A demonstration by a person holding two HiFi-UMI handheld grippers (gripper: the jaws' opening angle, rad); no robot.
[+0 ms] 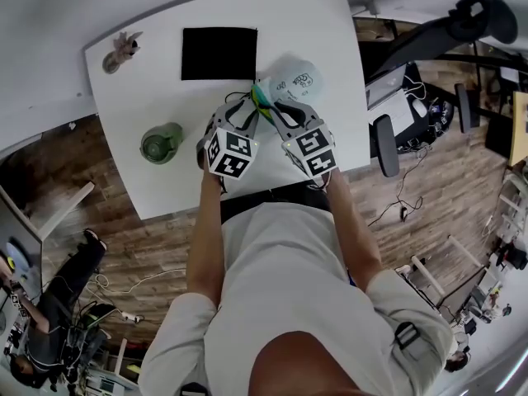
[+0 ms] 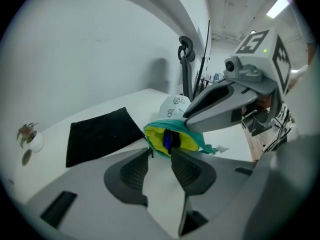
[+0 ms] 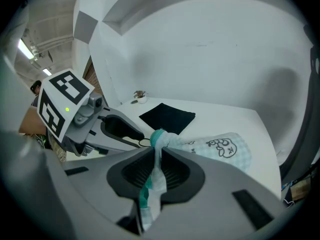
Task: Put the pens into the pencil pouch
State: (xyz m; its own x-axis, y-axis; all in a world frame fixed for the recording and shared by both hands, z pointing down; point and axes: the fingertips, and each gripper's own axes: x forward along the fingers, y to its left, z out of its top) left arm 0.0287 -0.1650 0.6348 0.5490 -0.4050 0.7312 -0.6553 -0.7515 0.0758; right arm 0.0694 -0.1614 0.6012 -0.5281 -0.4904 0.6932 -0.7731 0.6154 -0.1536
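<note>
The pale checked pencil pouch (image 1: 295, 81) lies on the white table (image 1: 148, 188), its mouth toward me. In the left gripper view the pouch (image 2: 189, 142) gapes, showing yellow lining and a blue and a dark pen (image 2: 170, 140) standing inside. My left gripper (image 2: 160, 156) hovers just in front of the mouth, open, with nothing between its pads. My right gripper (image 3: 156, 151) is shut on the teal rim fabric of the pouch (image 3: 220, 149), which bunches up between the pads. In the head view both grippers, left (image 1: 247, 111) and right (image 1: 276, 115), meet at the pouch's mouth.
A black mat (image 1: 219, 53) lies at the table's far side, a green cup (image 1: 162, 143) at the left, a small plant ornament (image 1: 122, 50) at the far left corner. An office chair (image 1: 462, 23) and cables stand off the table's right edge.
</note>
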